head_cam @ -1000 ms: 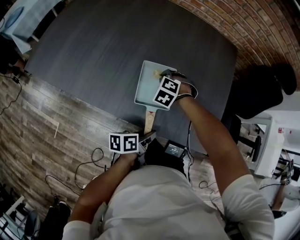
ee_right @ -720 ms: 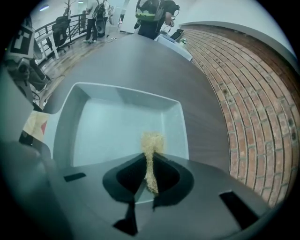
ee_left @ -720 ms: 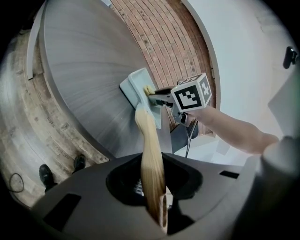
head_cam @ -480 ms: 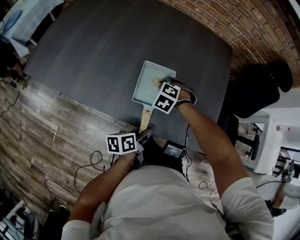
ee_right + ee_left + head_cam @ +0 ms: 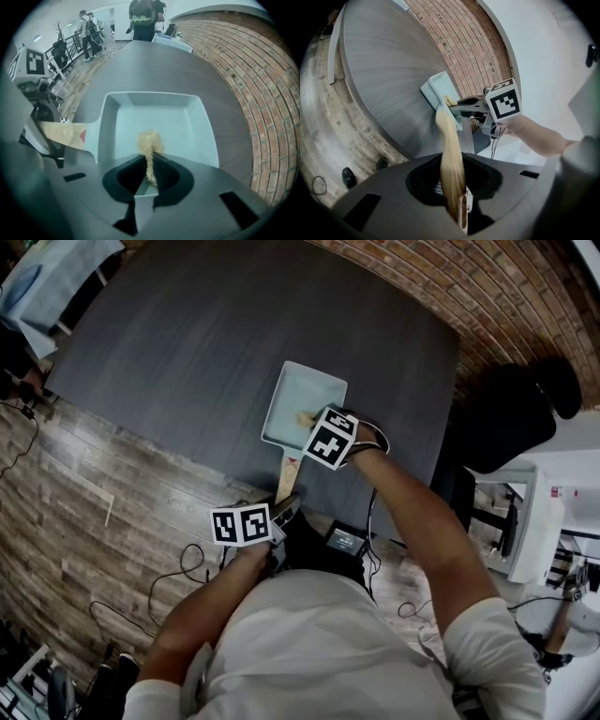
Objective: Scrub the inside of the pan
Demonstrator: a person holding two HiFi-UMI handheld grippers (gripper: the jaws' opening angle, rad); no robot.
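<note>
On the table (image 5: 187, 334), left hand-held gripper (image 5: 457, 206) clamps pan (image 5: 302, 395) handle (image 5: 286, 480); right hand-held gripper (image 5: 149, 177) pinches scrubber (image 5: 149, 139) inside.

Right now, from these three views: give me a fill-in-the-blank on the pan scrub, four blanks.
1. The jaws of the left gripper are shut on the wooden ____ of the pan.
2. The right gripper holds a tan scrubber ____ the pan.
3. The pan rests on a dark grey ____.
4. The wall beside it is built of ____.
Missing: handle; inside; table; brick.
</note>
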